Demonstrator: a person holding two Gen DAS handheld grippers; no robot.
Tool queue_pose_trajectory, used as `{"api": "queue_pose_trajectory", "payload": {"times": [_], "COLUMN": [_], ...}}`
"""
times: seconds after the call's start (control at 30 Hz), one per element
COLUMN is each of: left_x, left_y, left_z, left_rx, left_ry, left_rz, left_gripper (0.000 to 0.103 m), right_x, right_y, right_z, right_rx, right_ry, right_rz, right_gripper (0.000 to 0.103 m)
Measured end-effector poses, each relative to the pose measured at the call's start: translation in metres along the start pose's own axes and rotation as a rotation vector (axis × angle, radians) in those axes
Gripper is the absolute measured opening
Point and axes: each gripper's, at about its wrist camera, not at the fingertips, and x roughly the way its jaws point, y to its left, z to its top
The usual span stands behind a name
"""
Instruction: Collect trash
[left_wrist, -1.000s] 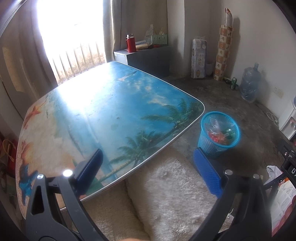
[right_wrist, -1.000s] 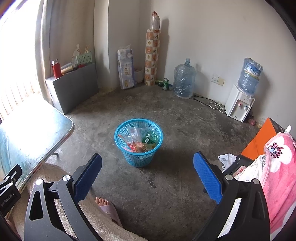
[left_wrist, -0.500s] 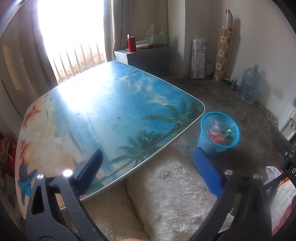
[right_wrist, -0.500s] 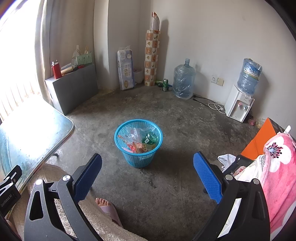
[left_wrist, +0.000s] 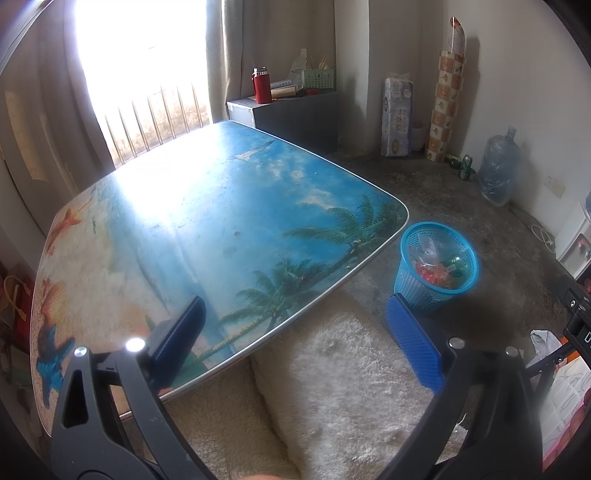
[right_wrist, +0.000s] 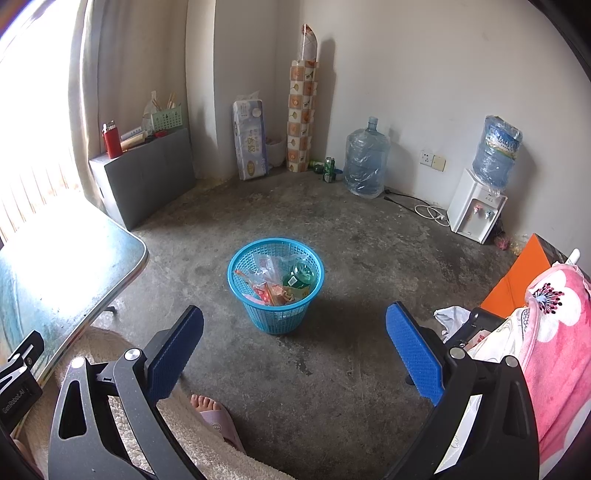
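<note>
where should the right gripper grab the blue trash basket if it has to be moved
Grip the blue basket by its top rim, coming straight down over the near edge with the open right gripper. It stands upright, its thin mesh wall tapers downward, and the rim on that side is clear of trash.

Cut off at 9 o'clock in the right wrist view: the table, its top washed out by window glare. Hidden below the rim at centre: most of the wrappers heaped inside the basket, print too small to read. Cut off at 6 o'clock: a slippered foot, partly under a fuzzy blanket. Overexposed at 11 o'clock in the left wrist view: the window.
</note>
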Motion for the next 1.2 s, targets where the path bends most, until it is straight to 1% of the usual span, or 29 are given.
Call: {"api": "queue_pose_trajectory", "payload": {"times": [1.2], "left_x": [-0.0001], "left_y": [-0.0017], "left_z": [-0.0032], "left_rx": [0.002], "left_ry": [0.006], "left_rz": [-0.006], "left_gripper": [0.094], "right_x": [-0.0031], "right_y": [-0.0028], "right_z": [-0.0004], "right_rx": [0.006], "right_ry": [0.0], "right_rz": [-0.002], "right_gripper": [0.096]}}
